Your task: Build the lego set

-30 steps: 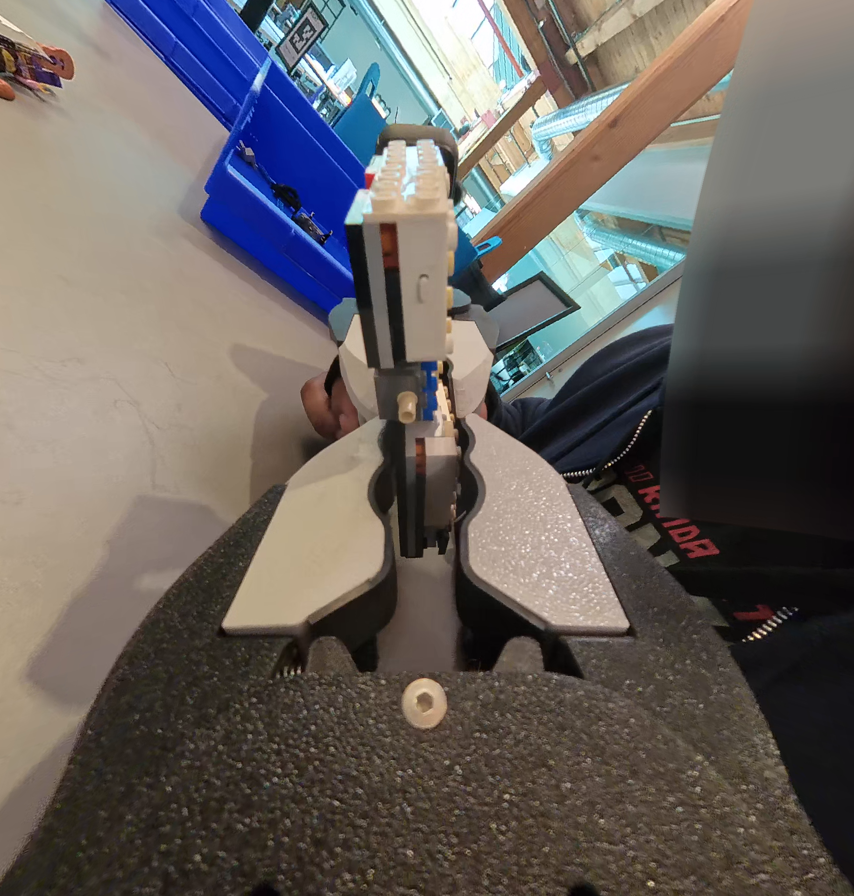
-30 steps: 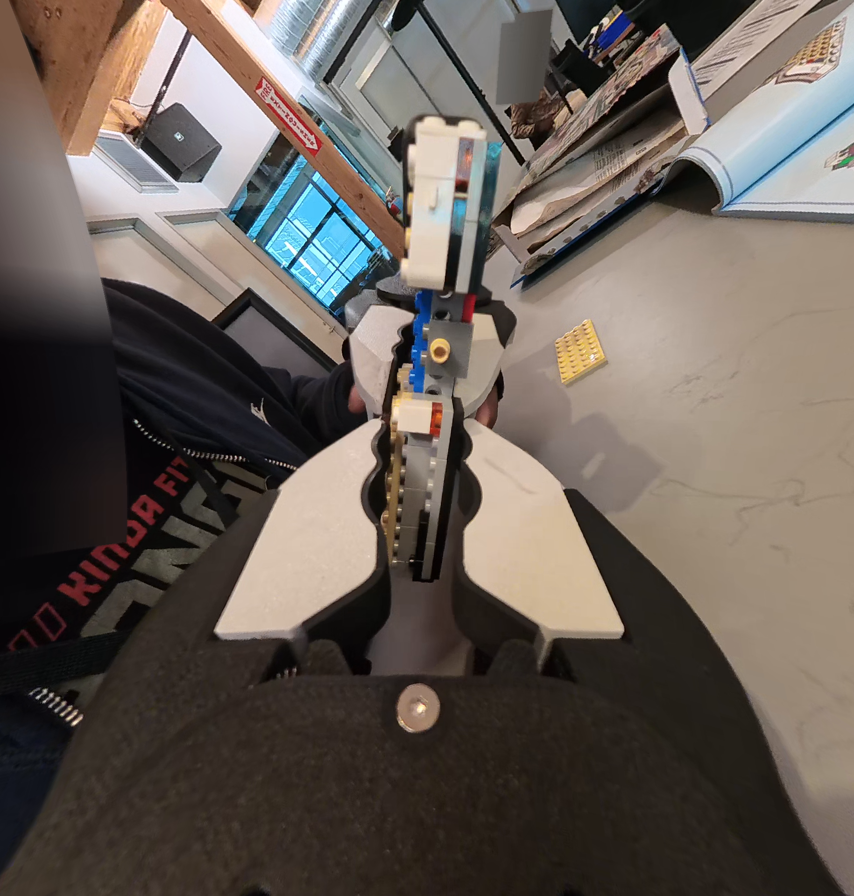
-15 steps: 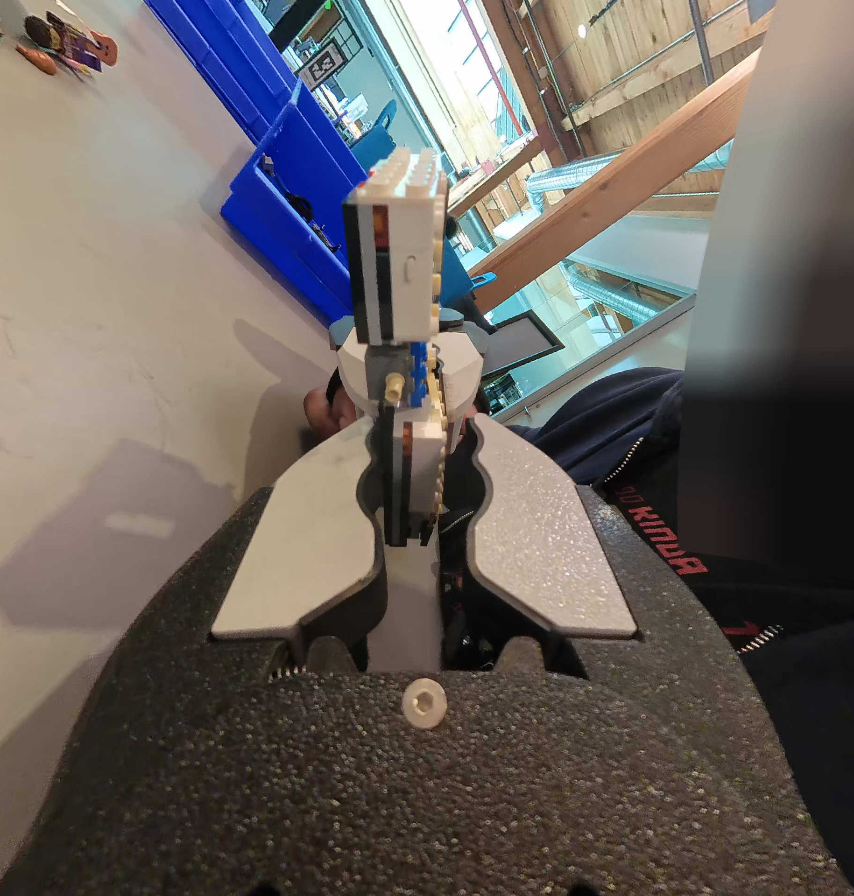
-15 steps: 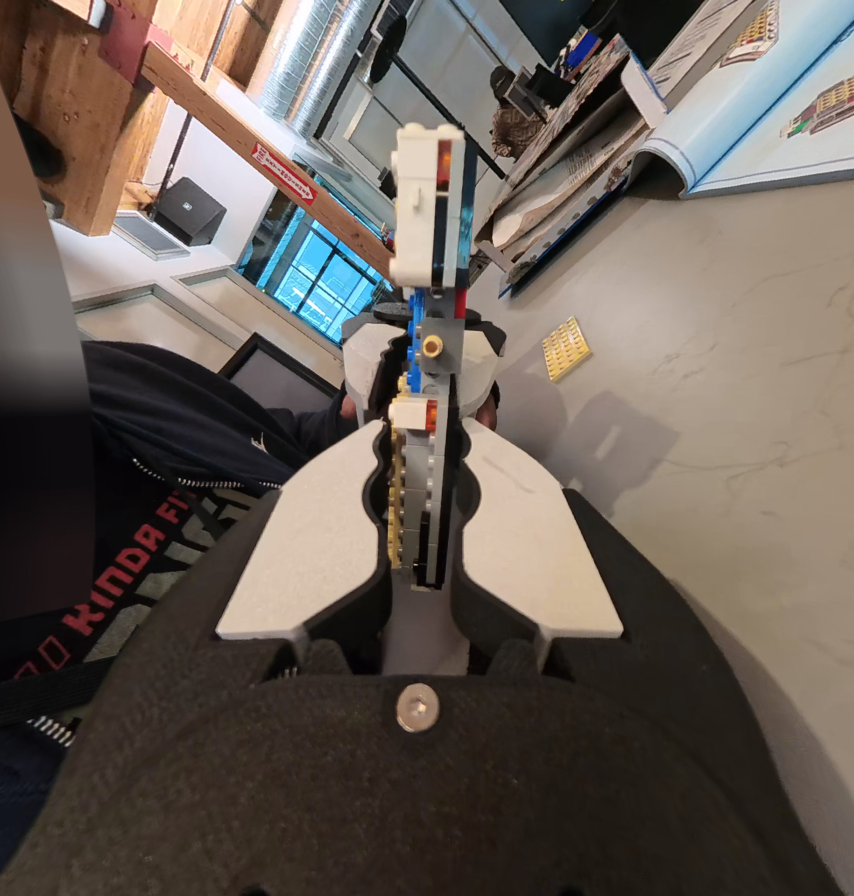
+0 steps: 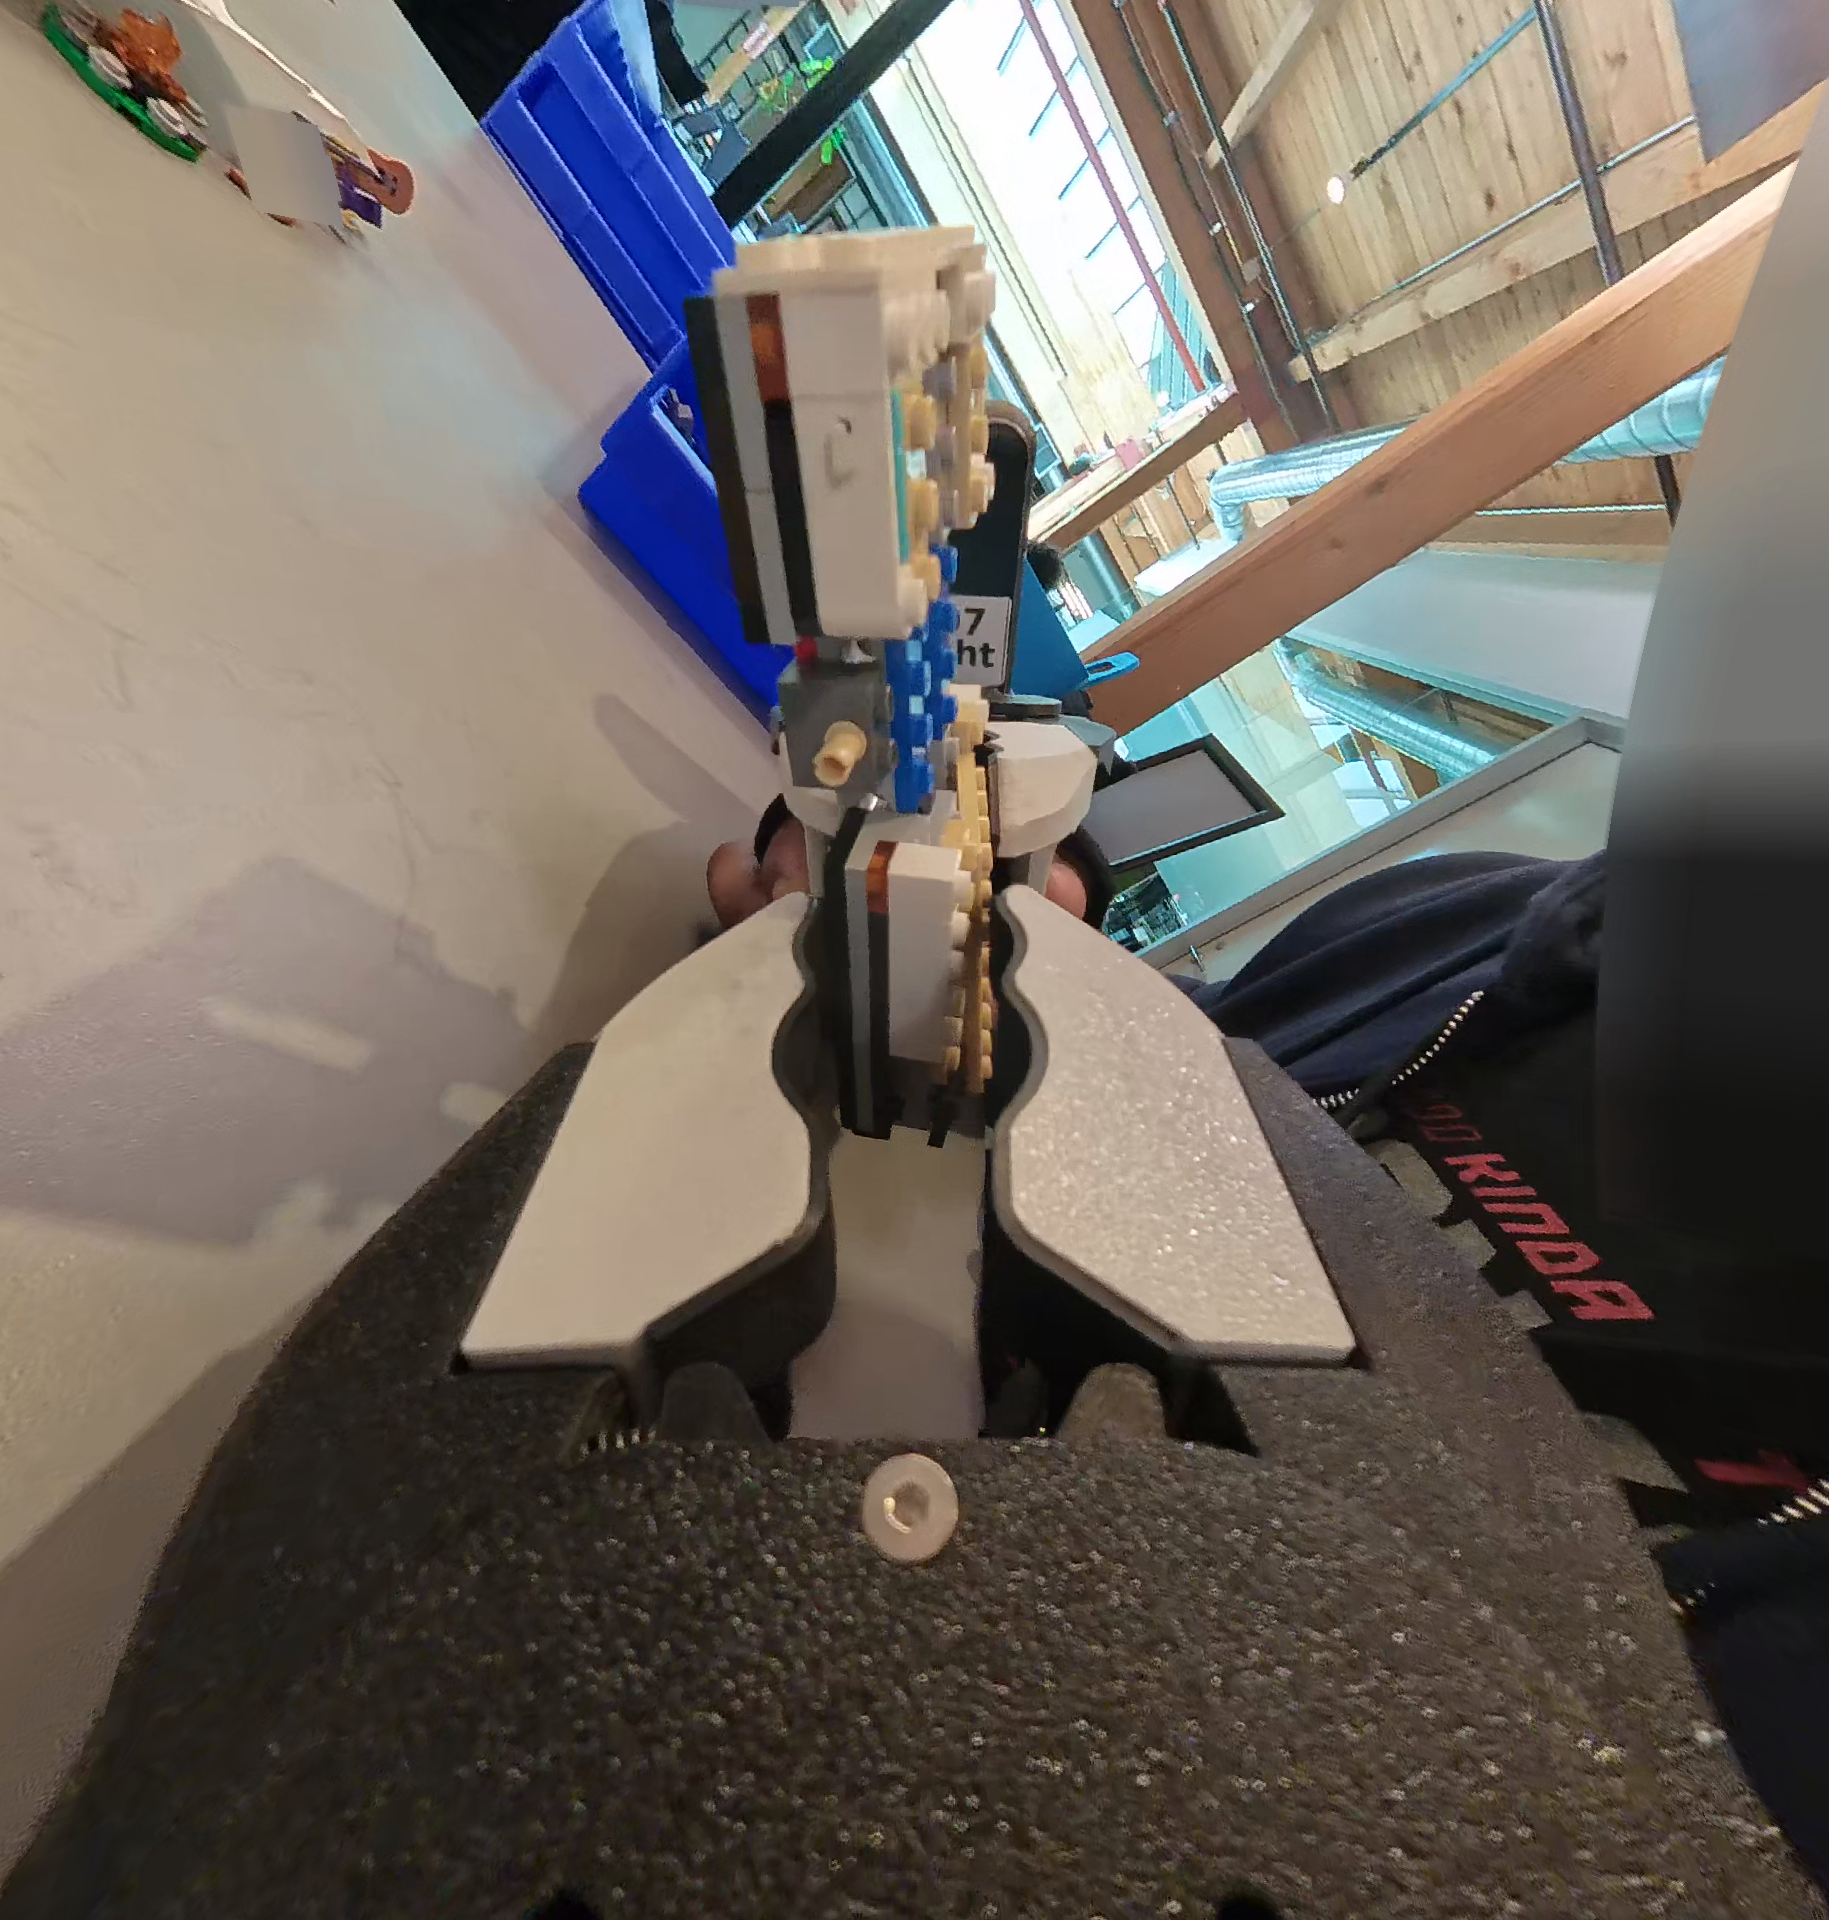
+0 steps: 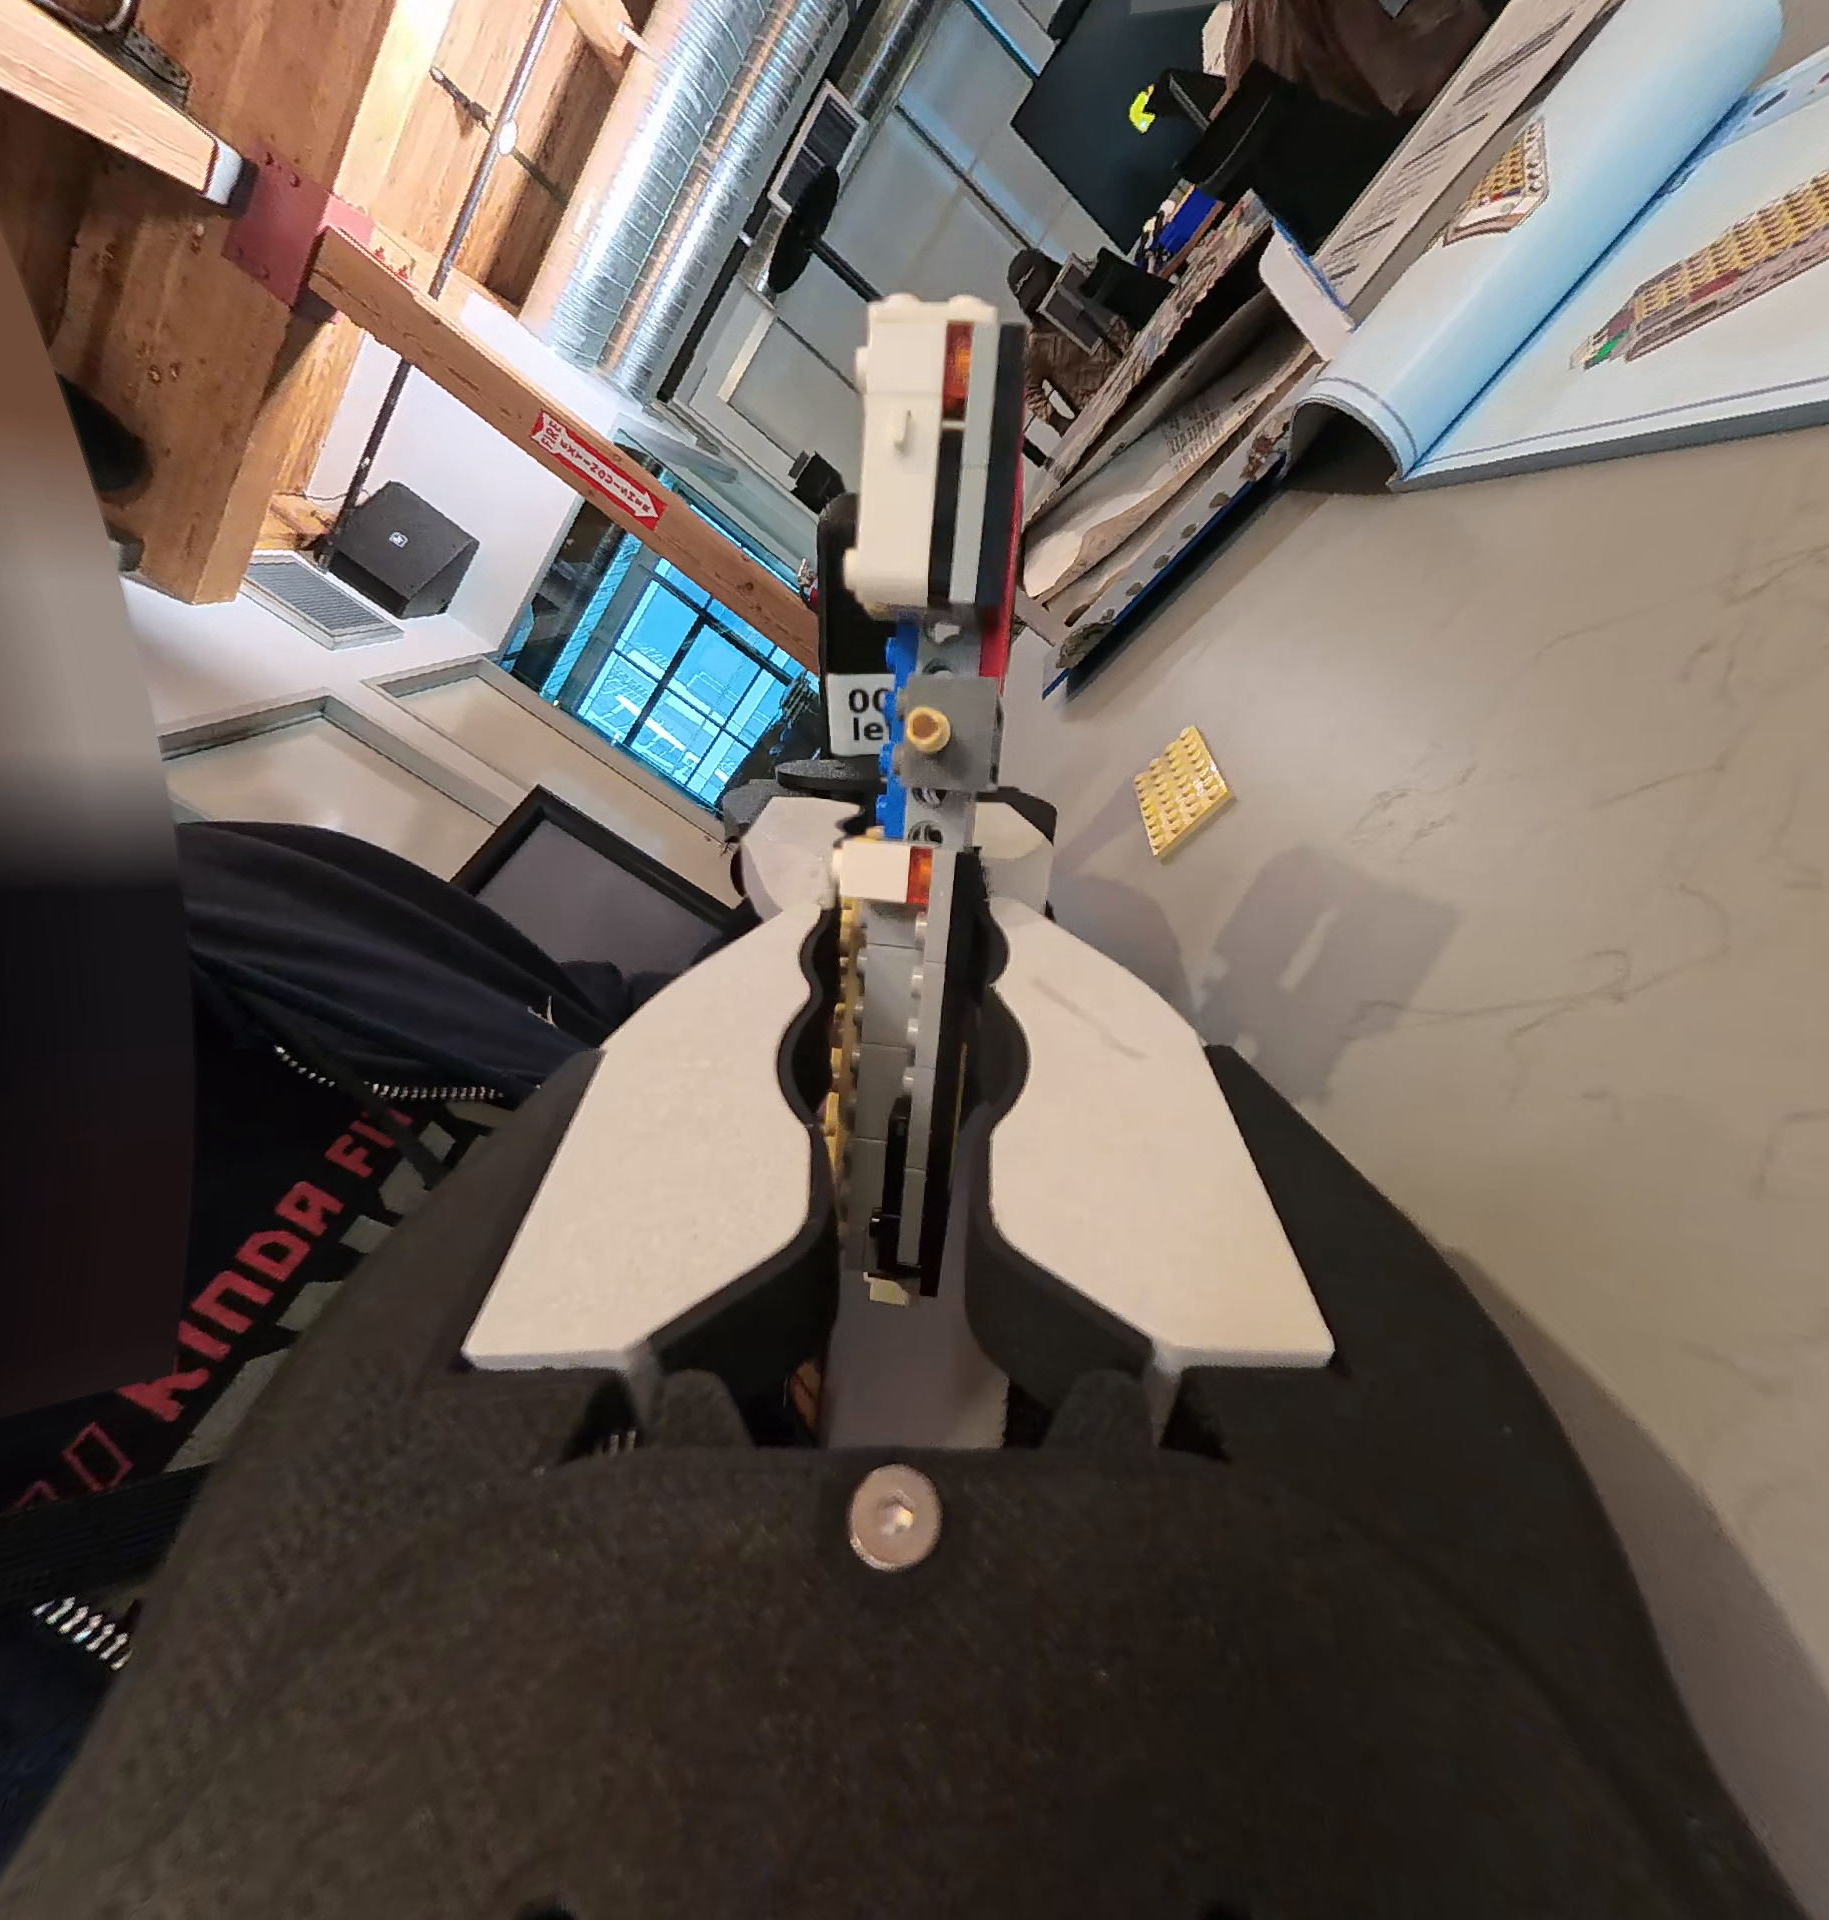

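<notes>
Both tongs hold one brick model between them, lifted off the worktop (image 6: 1512, 727). The left tongs (image 5: 905, 935) clamp its near end in the frame's centre; the right tongs (image 6: 905, 935) clamp the brick model (image 6: 931, 468) likewise. A yellow plate (image 6: 1185, 795) lies at right.

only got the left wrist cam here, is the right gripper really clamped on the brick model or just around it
Observer: Clamped. In its own view the right gripper has one pad on the tan studs of the model and the other on its black side.
Operator: ok, anything on the table on that side
Observer: A yellow plate lies flat on the table, apart from the model.
Operator: anything past that
Observer: An open booklet lies farther back on the table.
</notes>
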A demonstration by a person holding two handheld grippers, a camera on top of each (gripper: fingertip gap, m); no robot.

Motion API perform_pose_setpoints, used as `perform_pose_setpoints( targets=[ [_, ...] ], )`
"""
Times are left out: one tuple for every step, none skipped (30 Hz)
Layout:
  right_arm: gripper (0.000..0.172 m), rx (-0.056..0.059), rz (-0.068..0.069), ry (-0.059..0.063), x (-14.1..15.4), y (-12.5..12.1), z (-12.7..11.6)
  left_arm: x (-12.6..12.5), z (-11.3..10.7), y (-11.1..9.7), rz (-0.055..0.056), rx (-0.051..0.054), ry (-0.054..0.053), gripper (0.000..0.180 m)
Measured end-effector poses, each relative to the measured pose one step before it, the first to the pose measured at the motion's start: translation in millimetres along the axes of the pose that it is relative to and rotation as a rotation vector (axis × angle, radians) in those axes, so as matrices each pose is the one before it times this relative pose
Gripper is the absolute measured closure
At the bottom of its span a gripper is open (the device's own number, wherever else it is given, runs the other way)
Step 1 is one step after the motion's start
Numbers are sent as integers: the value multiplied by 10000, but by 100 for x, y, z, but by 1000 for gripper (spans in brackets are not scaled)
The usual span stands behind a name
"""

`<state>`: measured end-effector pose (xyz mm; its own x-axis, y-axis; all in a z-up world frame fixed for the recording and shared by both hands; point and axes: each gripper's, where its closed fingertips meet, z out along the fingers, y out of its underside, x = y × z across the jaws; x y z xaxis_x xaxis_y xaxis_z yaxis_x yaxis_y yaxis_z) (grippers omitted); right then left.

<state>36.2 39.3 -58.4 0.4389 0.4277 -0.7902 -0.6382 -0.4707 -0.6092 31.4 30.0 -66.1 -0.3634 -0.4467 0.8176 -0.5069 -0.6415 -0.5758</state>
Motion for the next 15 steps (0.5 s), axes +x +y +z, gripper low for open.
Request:
perform_pose_setpoints(
  targets=[
    [148, 38, -36, 53, 53, -53, -30, -41, 6, -62, 6, 75, -39, 153],
    [148, 10, -42, 36, 20, -10, -37, -17, 14, -33, 24, 46, -24, 153],
    [148, 7, -35, -5, -34, -11, -31, 4, 16, 4, 17, 19, -4, 154],
    [148, 12, -31, -31, -71, -17, -28, 56, -14, -13, 10, 25, 38, 155],
    [148, 6, -21, -31, -69, -23, -44, 128, -61, -70, 19, 58, 94, 157],
    [148, -22, -28, -2, -26, 0, -34, 152, -51, -95, -15, 56, 109, 158],
    [147, -41, -37, -15, -47, 59, -10, 45, 7, 31, 9, -30, 26, 157],
    [147, -10, -27, 3, -14, 10, -14, 13, 2, 14, 50, -14, -7, 158],
    [147, -5, -30, 18, 17, -8, -9, -28, 9, -6, 12, 1, -12, 158],
    [147, 5, -16, 9, 8, -21, -9, -11, 8, -24, -16, 19, 12, 158],
    [147, 19, 21, -4, 13, -36, 1, -2, 23, -40, -21, 44, 16, 157],
    [147, 19, 44, -1, 42, -40, -12, -31, 24, -14, -74, 34, 5, 157],
    [147, 1, 41, 18, 84, 15, -14, -78, 20, 0, -89, 14, -5, 157],
    [147, 0, 30, 43, 123, 15, -15, -121, 4, 12, -29, 17, -24, 157],
    [147, 2, 49, 53, 139, 26, -15, -145, 10, -9, -52, 19, -36, 158]
  ],
)
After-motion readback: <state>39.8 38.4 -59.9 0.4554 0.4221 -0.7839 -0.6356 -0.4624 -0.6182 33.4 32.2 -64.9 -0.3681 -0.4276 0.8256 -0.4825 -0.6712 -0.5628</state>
